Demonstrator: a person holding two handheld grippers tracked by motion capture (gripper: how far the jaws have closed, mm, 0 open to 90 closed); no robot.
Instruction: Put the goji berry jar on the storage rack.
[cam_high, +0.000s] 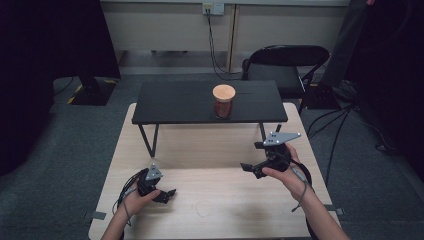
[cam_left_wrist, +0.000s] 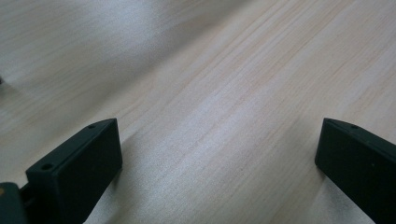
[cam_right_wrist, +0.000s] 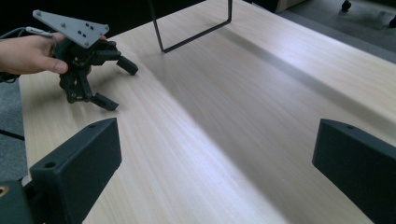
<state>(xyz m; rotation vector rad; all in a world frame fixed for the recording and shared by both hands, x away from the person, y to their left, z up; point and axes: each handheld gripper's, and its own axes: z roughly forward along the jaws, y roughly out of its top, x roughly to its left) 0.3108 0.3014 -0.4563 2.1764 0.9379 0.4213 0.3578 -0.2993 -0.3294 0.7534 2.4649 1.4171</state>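
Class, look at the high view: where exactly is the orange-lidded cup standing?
The cup stands upright on the black raised shelf, right of its centre, well beyond both grippers, with the folding chair behind it.

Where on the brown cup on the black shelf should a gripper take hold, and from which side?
Grip the cup on its side wall below the wide rim, coming level from the person's side. It stands upright near the front edge of the black shelf, so that side is free. The right gripper, open, looks closer.
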